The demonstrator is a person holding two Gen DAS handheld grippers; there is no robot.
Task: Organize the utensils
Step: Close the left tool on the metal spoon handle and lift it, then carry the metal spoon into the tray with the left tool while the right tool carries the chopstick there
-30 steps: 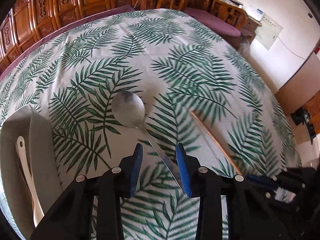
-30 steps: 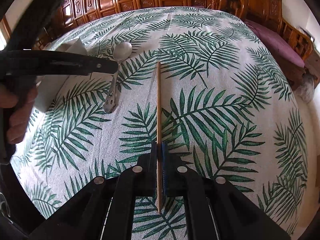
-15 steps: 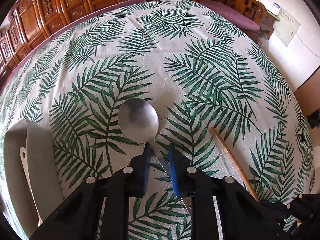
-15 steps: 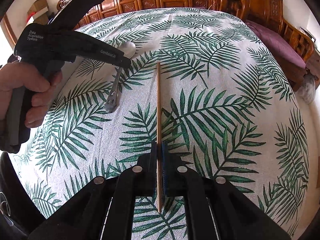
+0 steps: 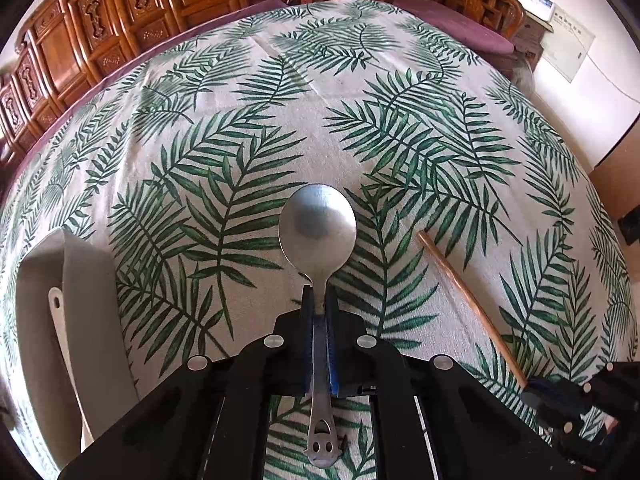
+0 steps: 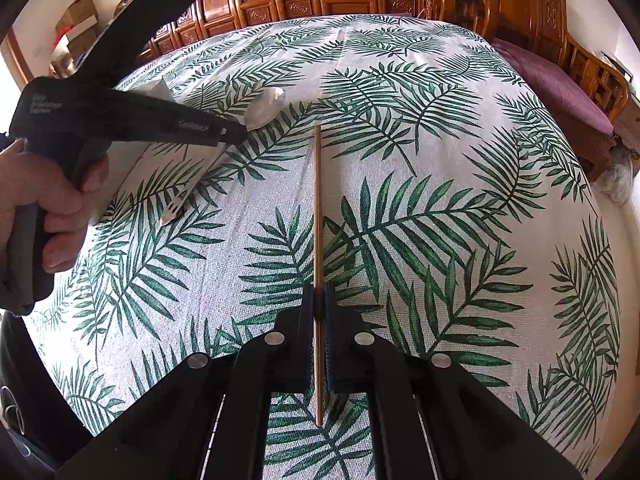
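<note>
My left gripper (image 5: 319,300) is shut on the handle of a metal spoon (image 5: 317,227), whose bowl points away from me above the leaf-print tablecloth. The spoon also shows in the right wrist view (image 6: 264,106), held by the left gripper (image 6: 230,136), with its handle end tilted down. My right gripper (image 6: 319,294) is shut on a wooden chopstick (image 6: 317,200) that points straight ahead, low over the cloth. The chopstick (image 5: 468,300) also shows at the right in the left wrist view.
A grey tray (image 5: 92,312) stands at the left with a white utensil (image 5: 66,344) inside. The round table (image 6: 440,200) carries a leaf-print cloth. Carved wooden cabinets (image 5: 120,32) and chairs (image 6: 592,80) ring the table's far side.
My left gripper moved forward over the spoon's handle and closed on it; the spoon is now lined up with the fingers and raised. The right gripper and chopstick have stayed put.
</note>
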